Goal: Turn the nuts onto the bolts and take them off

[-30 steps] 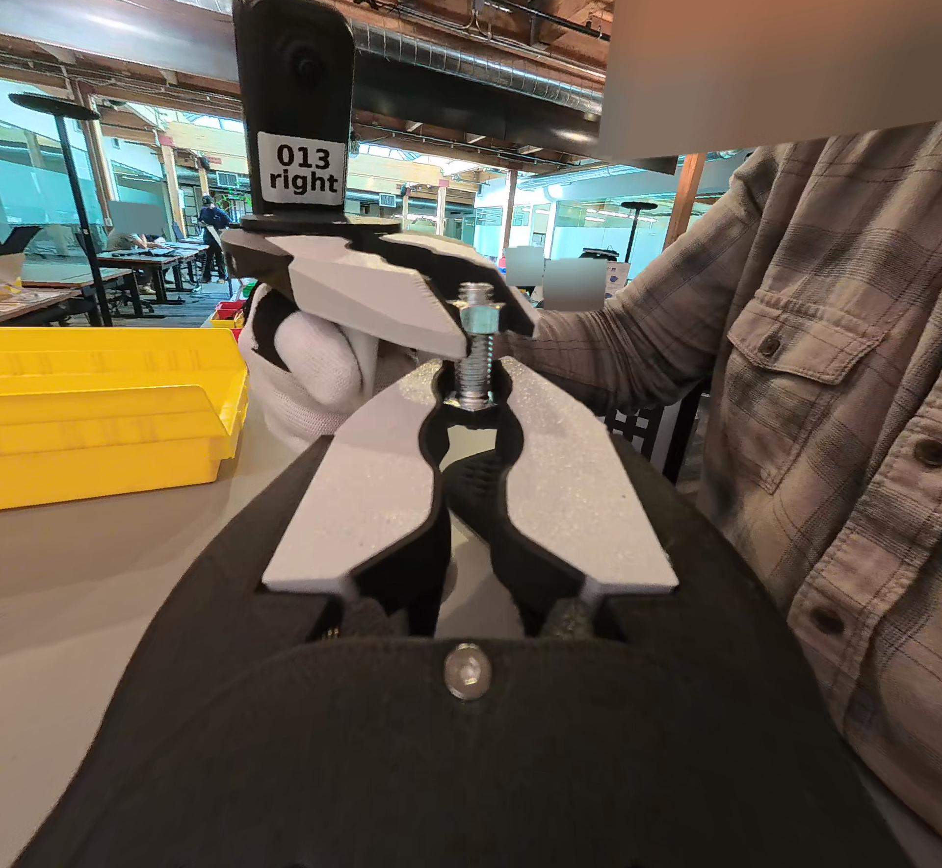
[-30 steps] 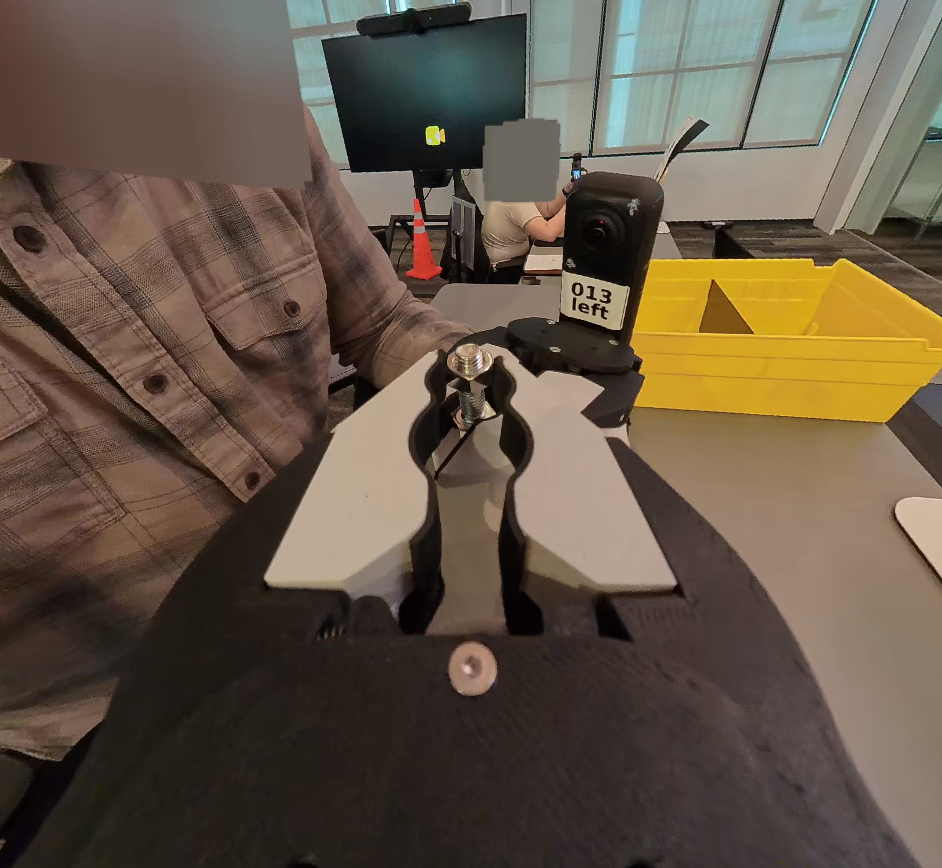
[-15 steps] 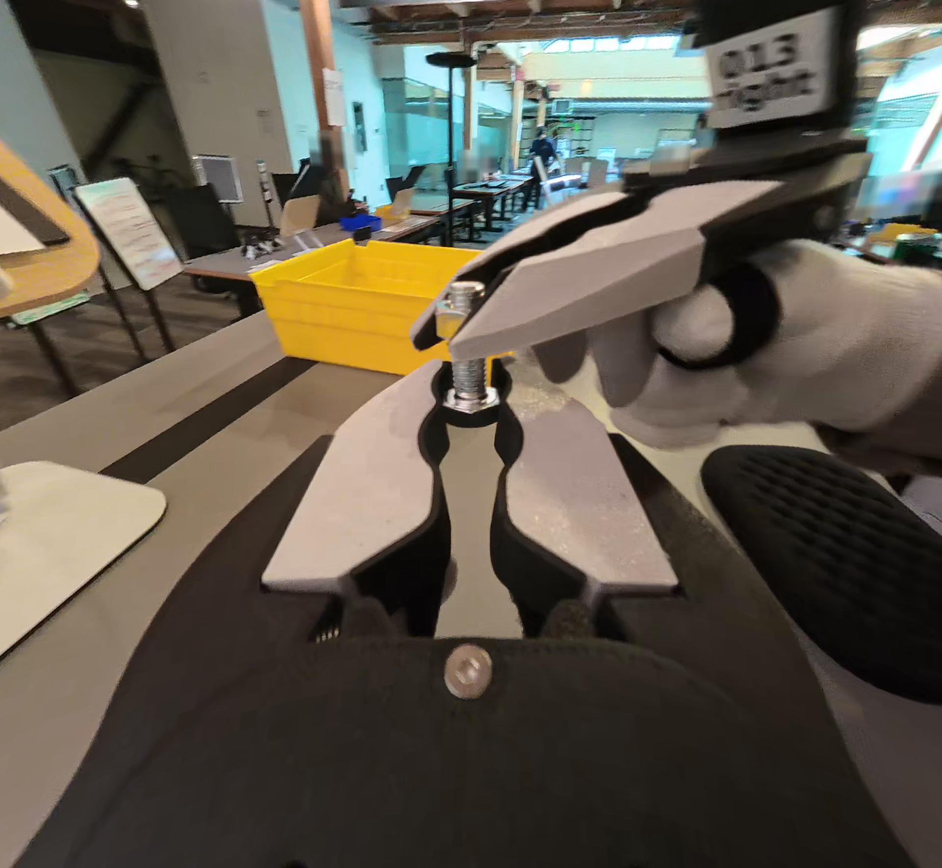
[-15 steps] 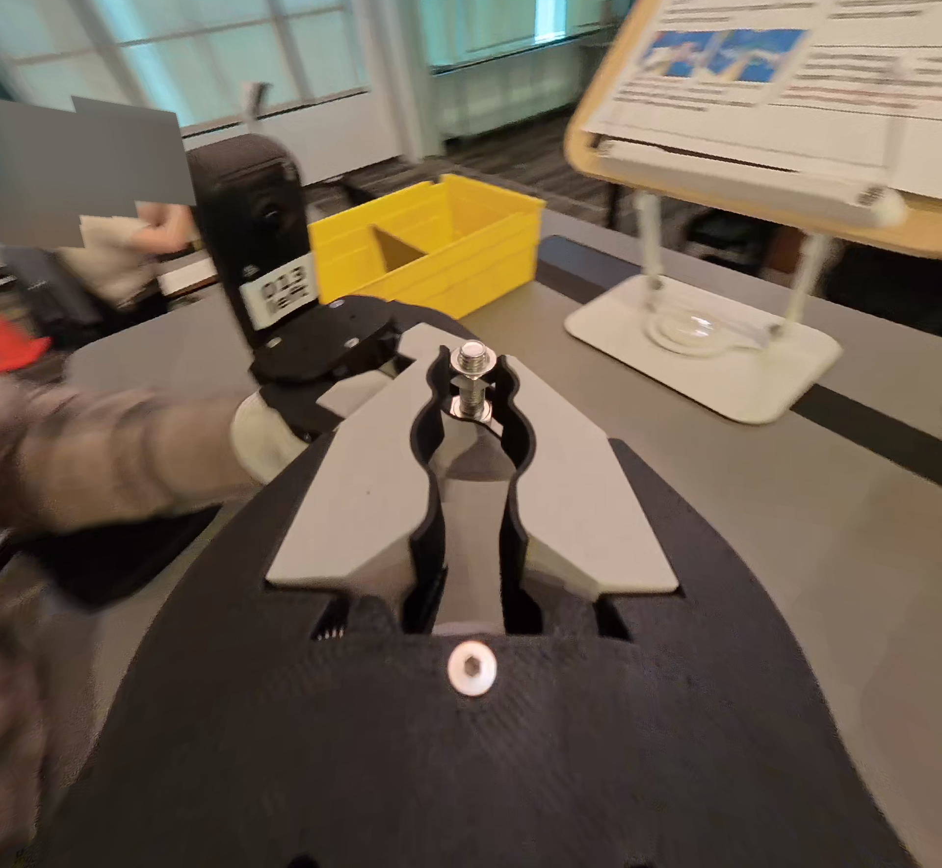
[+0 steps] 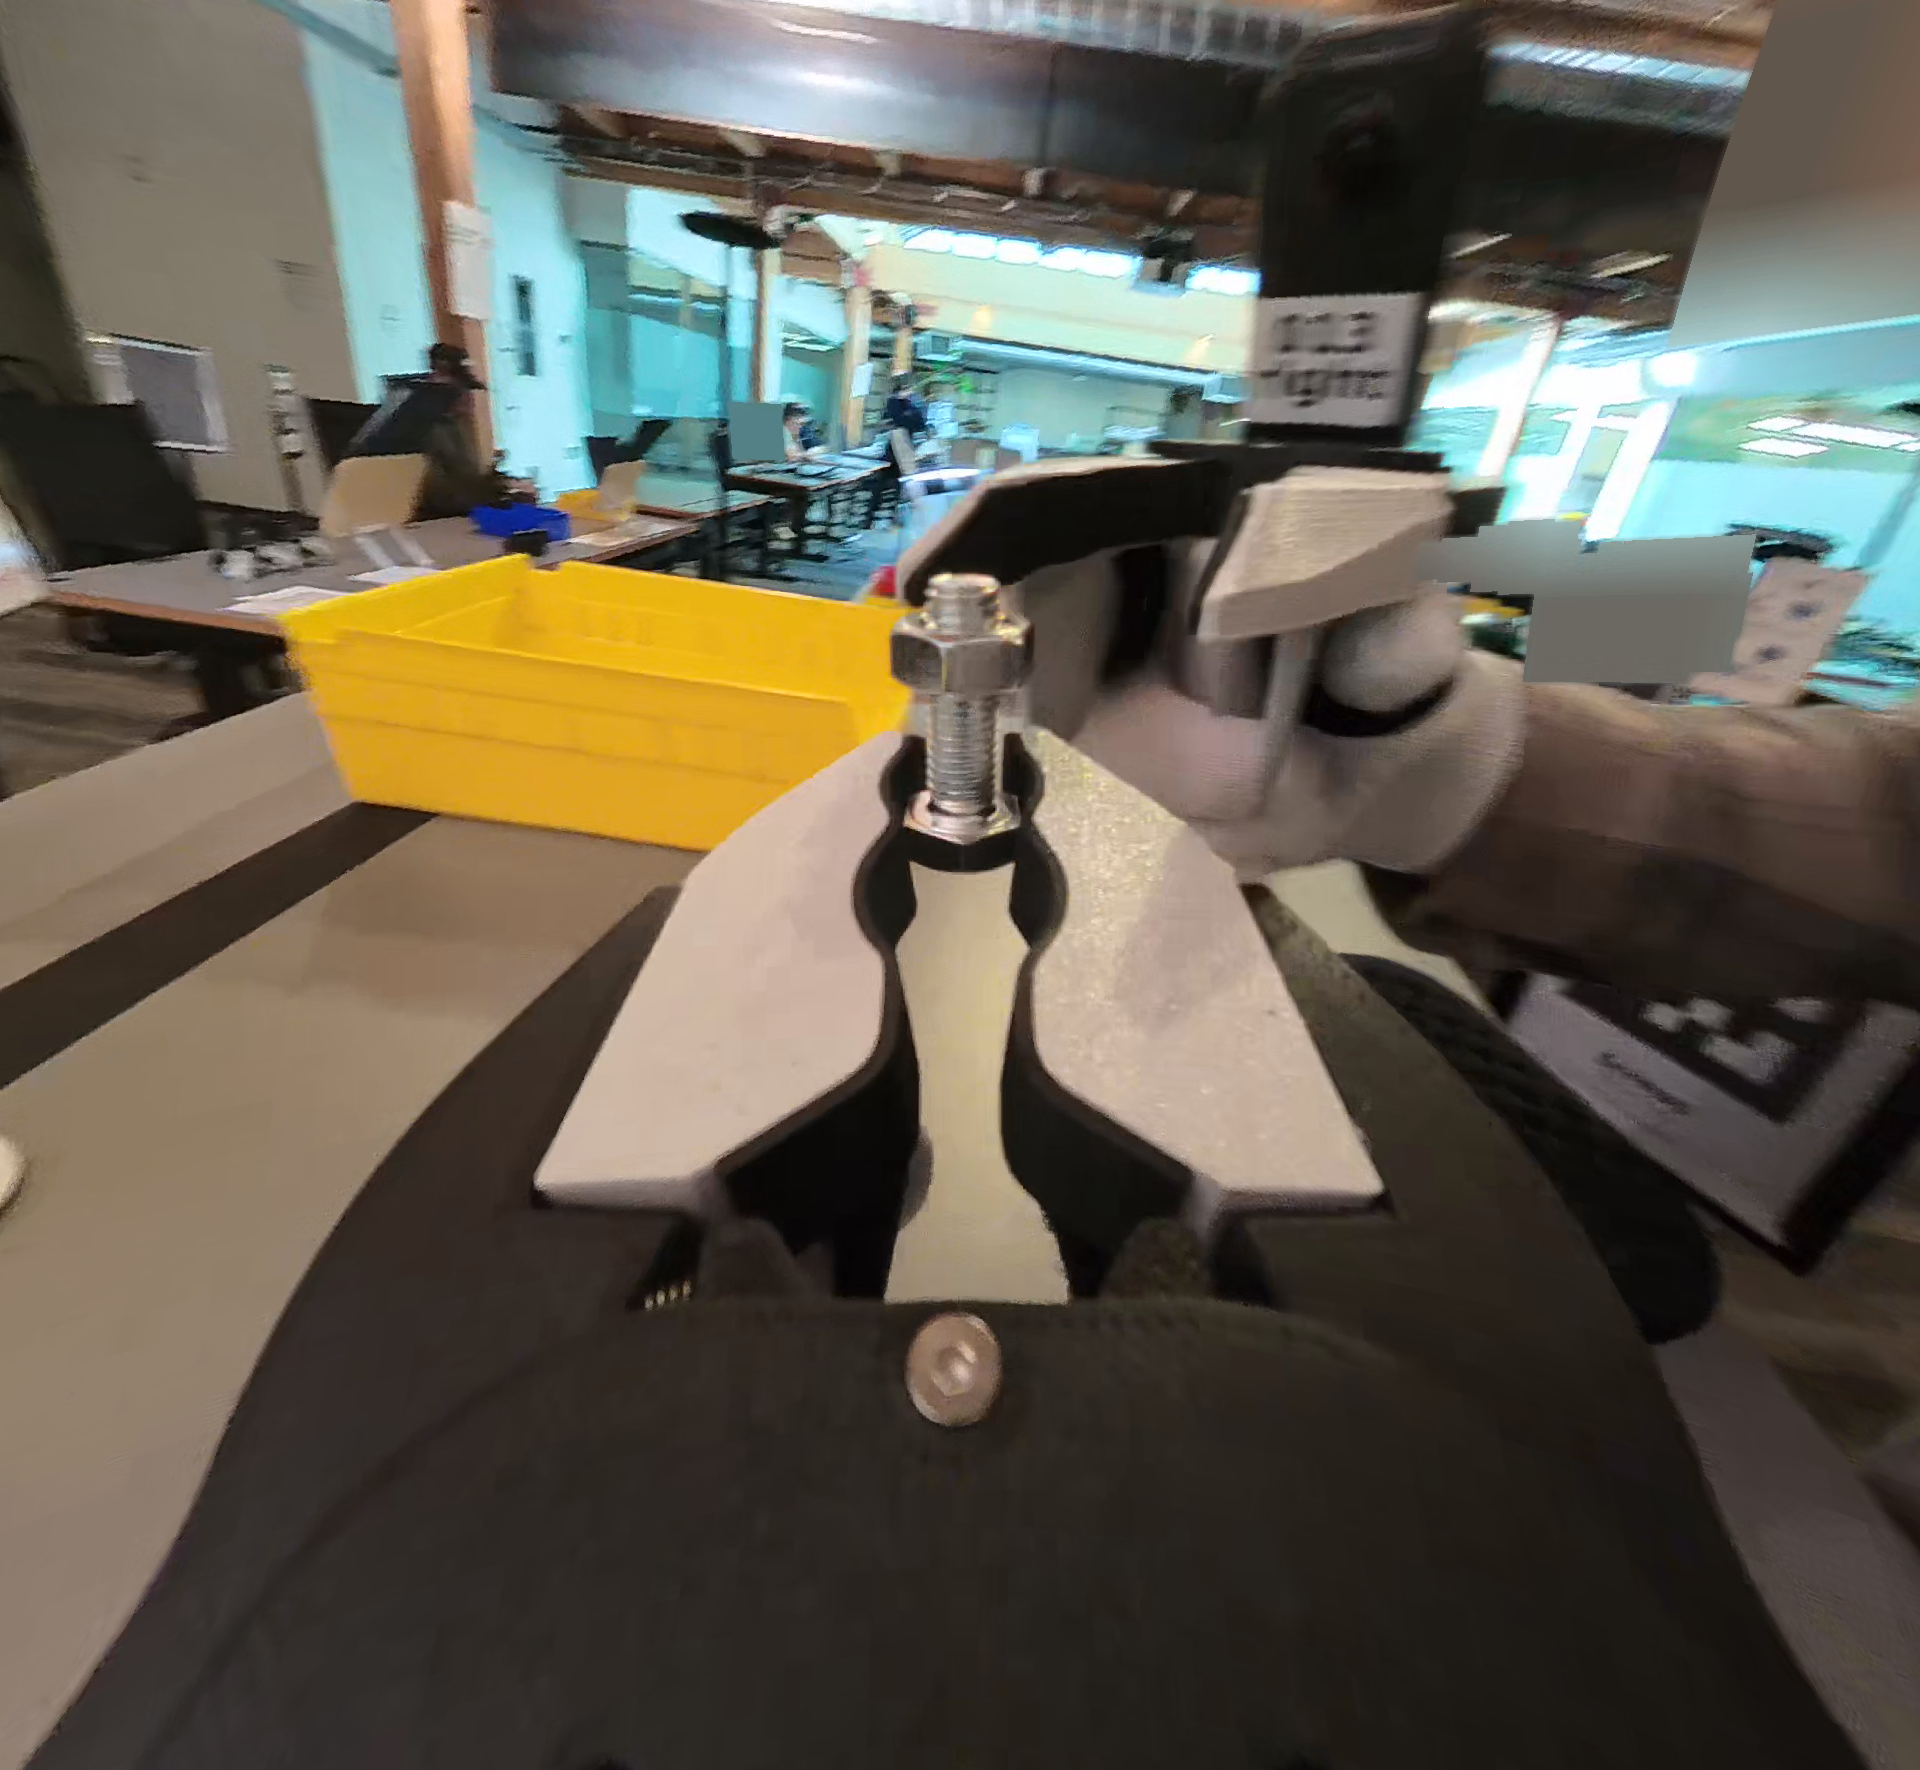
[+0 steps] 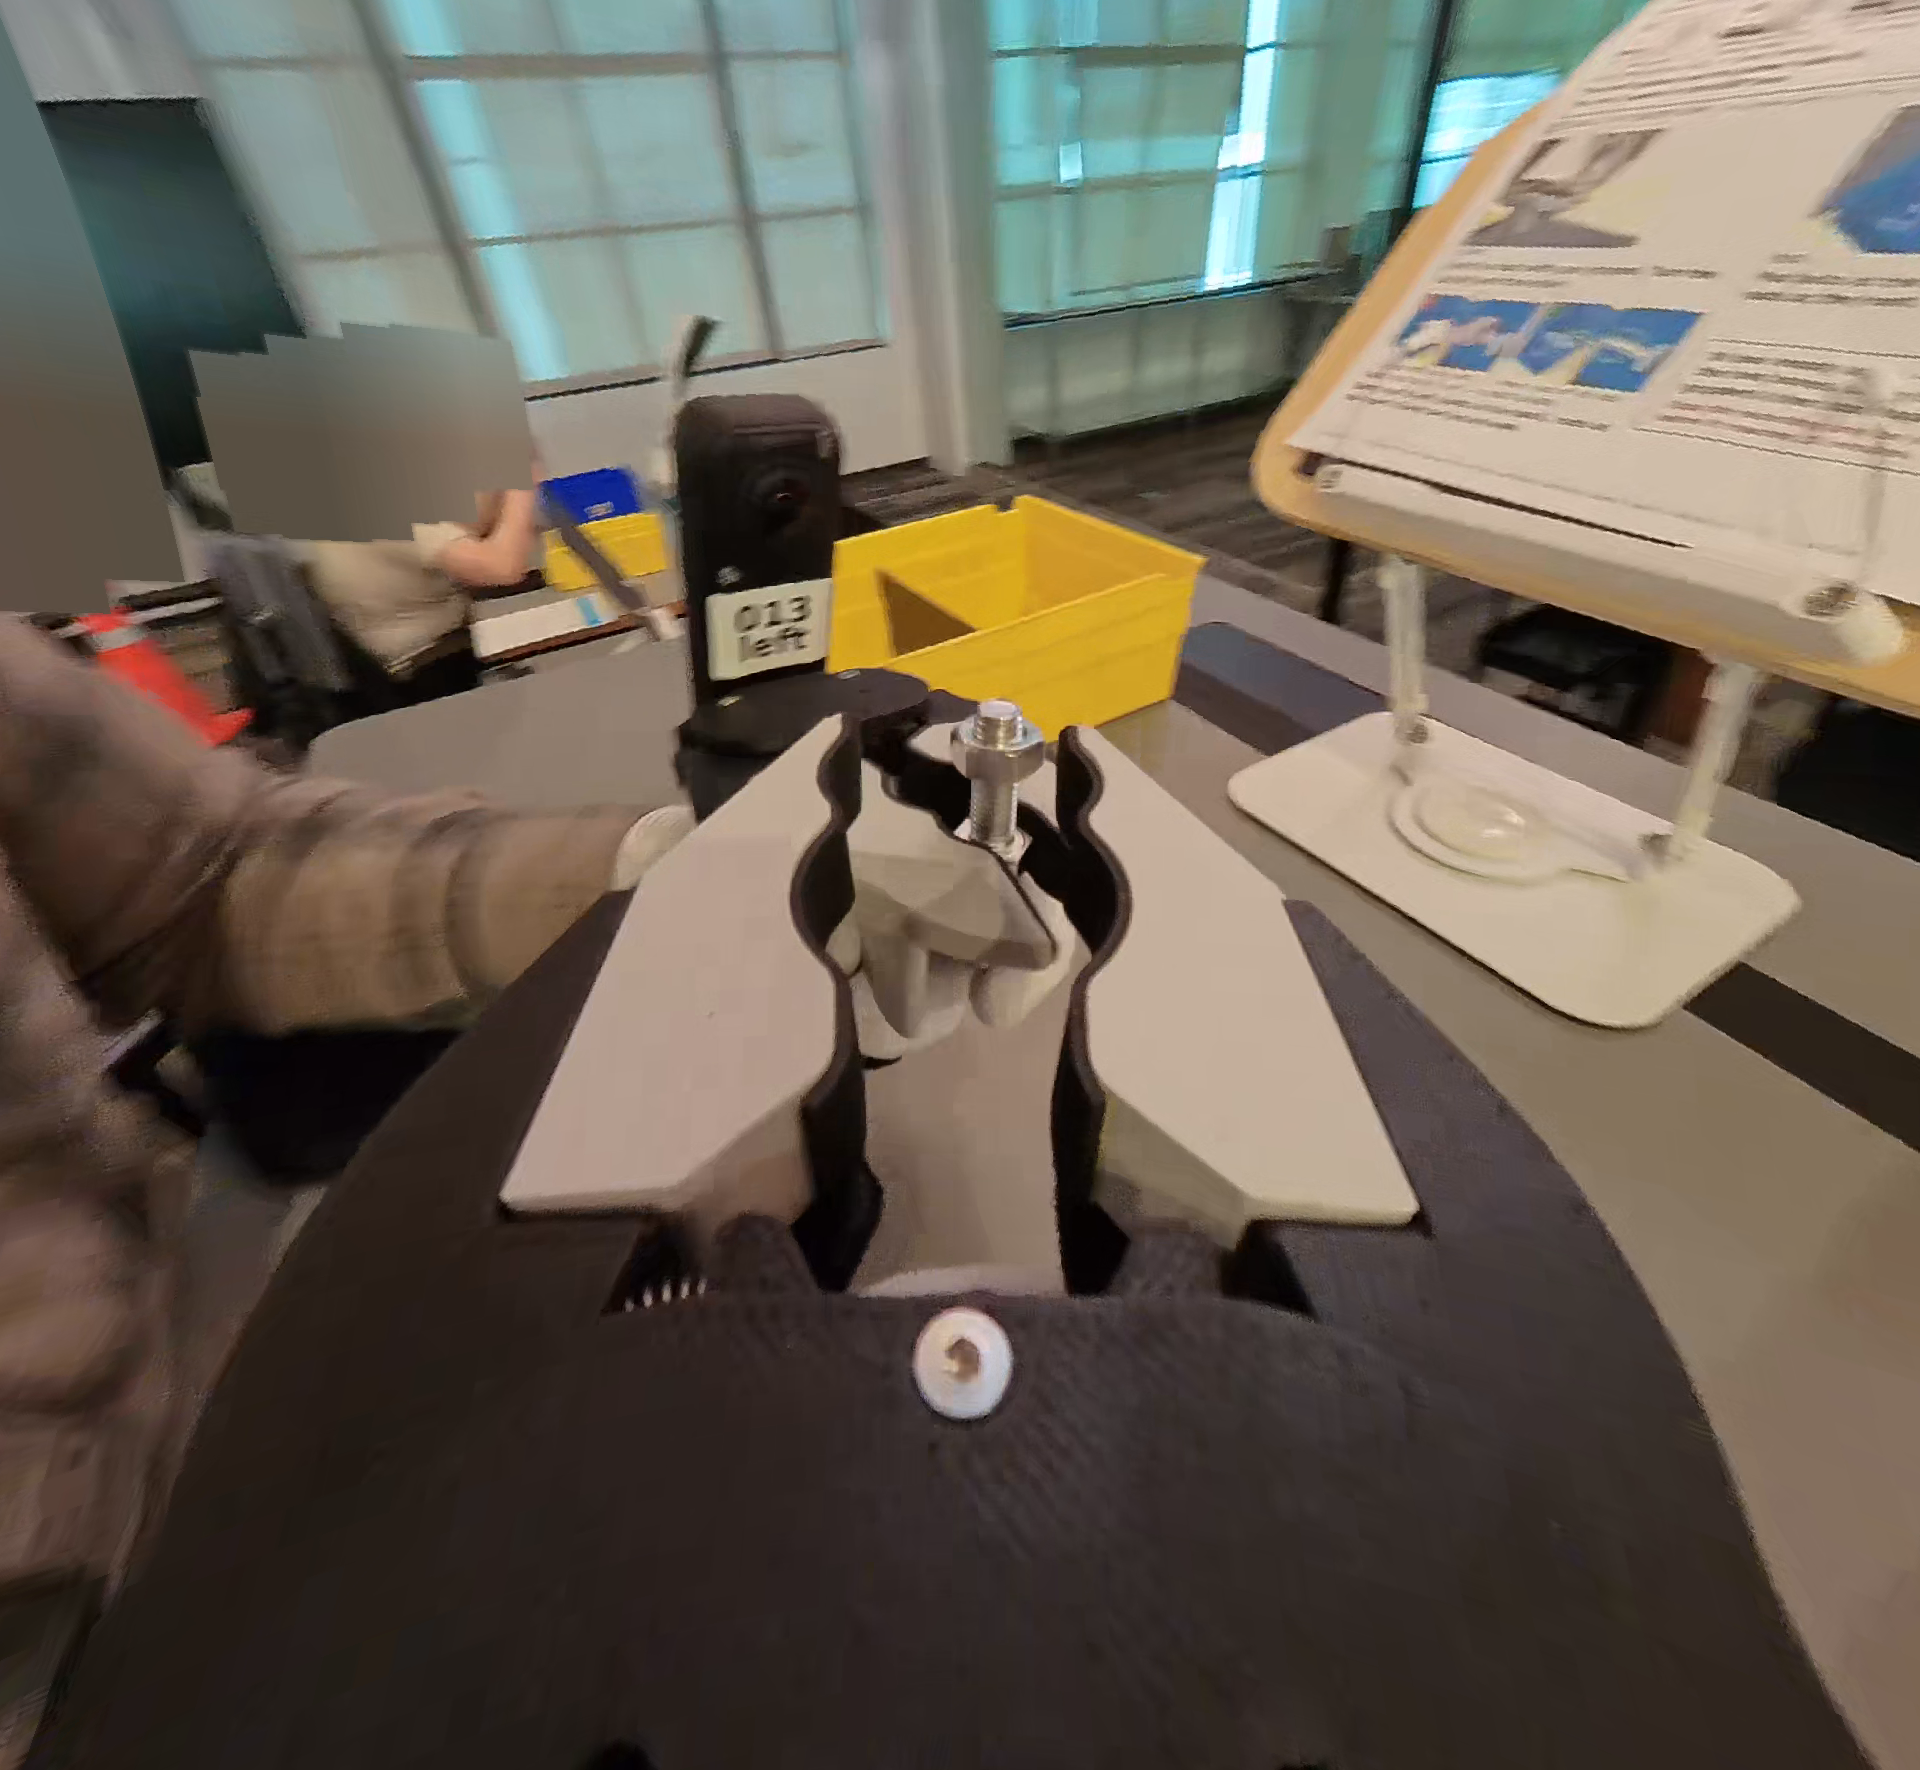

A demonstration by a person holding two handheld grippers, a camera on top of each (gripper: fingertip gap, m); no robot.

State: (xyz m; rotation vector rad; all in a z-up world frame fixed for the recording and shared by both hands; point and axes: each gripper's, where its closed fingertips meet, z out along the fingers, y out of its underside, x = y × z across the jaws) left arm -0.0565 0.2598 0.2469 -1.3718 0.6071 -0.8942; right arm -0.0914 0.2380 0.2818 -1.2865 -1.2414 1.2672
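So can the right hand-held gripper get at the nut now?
Probably yes: the right hand-held gripper is open with the nut between its fingertips, nothing between; the left hand-held gripper holds the bolt's head.

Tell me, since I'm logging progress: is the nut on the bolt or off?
On. The nut sits threaded near the top of the upright bolt, whose head the left gripper clamps.

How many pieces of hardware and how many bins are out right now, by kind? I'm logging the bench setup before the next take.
Bolts: 1, the bolt gripped upright at its head by the left gripper
Nuts: 1, the nut threaded near the bolt's top
Yellow bins: 1, the yellow bin on the table, plus another farther back, partly hidden
Total: 3 on the bench
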